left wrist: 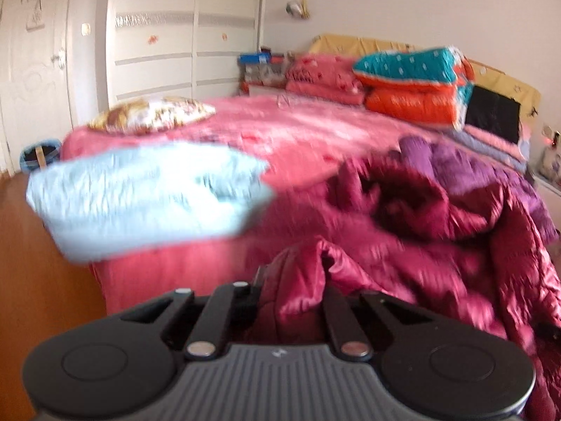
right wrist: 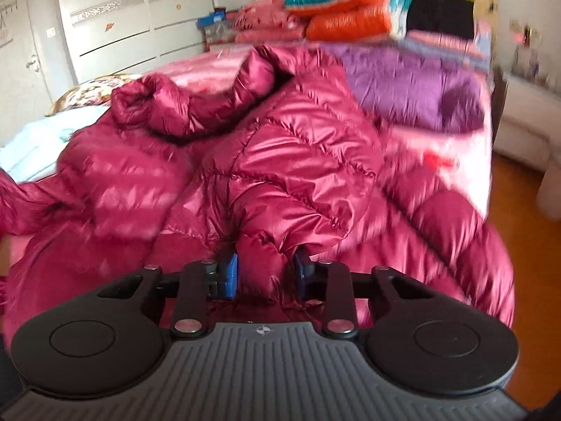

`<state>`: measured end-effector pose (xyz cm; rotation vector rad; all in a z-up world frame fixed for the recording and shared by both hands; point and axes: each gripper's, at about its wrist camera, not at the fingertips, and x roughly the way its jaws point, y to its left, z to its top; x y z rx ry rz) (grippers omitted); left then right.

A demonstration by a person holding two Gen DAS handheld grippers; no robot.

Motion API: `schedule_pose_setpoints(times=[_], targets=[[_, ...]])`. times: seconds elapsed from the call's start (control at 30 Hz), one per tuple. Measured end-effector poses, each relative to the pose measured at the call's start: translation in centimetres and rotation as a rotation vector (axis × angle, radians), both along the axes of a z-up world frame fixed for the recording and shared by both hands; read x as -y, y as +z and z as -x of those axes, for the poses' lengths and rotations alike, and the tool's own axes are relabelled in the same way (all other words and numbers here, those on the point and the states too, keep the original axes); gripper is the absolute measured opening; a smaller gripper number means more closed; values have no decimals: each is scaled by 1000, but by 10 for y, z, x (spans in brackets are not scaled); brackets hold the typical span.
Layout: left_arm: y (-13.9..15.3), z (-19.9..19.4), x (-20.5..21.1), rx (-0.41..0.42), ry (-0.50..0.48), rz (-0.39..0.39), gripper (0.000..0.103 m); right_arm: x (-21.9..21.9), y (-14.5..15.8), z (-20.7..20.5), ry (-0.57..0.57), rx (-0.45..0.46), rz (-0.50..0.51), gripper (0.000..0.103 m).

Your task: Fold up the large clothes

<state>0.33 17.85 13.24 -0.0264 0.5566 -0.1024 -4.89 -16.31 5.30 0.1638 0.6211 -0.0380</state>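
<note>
From the left wrist, no writing or label can be read; the picture is blurred. The left gripper [left wrist: 292, 291] has its jaws closed on a bunched fold of the shiny, quilted dark red puffer jacket [left wrist: 403, 238], which lies crumpled on the near right part of the bed [left wrist: 217, 133]. The bedcover is pink and smooth. A pale blue folded cloth [left wrist: 140, 196] lies at the bed's near left corner, a flowered pillow [left wrist: 150, 114] behind it. Folded teal and orange quilts [left wrist: 413, 80] are stacked at the far end.

From the right wrist, again nothing readable. The right gripper [right wrist: 265, 275] has its blue pads [right wrist: 230, 275] pressed on either side of a puffy fold of the same jacket [right wrist: 298, 147], gripping it. Its glossy fabric shows stitched ribs. A purple garment [right wrist: 413, 87] lies beyond it on the bed [right wrist: 455, 151].
</note>
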Motion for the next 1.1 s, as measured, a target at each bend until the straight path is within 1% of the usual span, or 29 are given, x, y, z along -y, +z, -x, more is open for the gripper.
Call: schedule_pose_setpoints(times=[0.13, 0.23, 0.3, 0.37, 0.47, 0.5, 0.63, 0.7, 0.77, 0.8, 0.87, 0.97, 1.07, 1.1], targets=[[20, -37, -2, 60, 21, -35, 6, 5, 6, -23, -48, 39, 56, 35], [34, -71, -1, 108, 51, -99, 6, 18, 14, -48, -95, 59, 100, 34], [39, -93, -2, 124, 65, -145, 6, 32, 20, -63, -136, 71, 121, 34], [42, -115, -3, 140, 83, -195, 6, 46, 24, -77, -167, 79, 165, 34], [45, -146, -9, 154, 127, -259, 6, 69, 26, -102, -221, 68, 207, 34], [45, -155, -11, 152, 141, -274, 6, 72, 24, -103, -238, 65, 219, 34], [44, -191, -16, 154, 200, -356, 6, 100, 18, -127, -309, 39, 262, 34], [45, -207, -20, 159, 235, -375, 6, 113, 13, -136, -345, 25, 277, 34], [47, -220, -27, 166, 278, -379, 6, 127, 8, -145, -375, 12, 277, 34], [46, -226, -28, 165, 294, -386, 6, 134, 4, -148, -394, 4, 265, 34], [33, -235, -26, 145, 306, -430, 6, 146, -3, -156, -418, -12, 241, 34], [7, -231, -17, 114, 275, -484, 6, 151, -18, -159, -446, -35, 238, 34], [-5, -222, -14, 99, 230, -486, 9, 154, -37, -162, -455, -81, 219, 35], [-8, -217, -14, 91, 219, -482, 14, 154, -42, -160, -455, -91, 216, 37]])
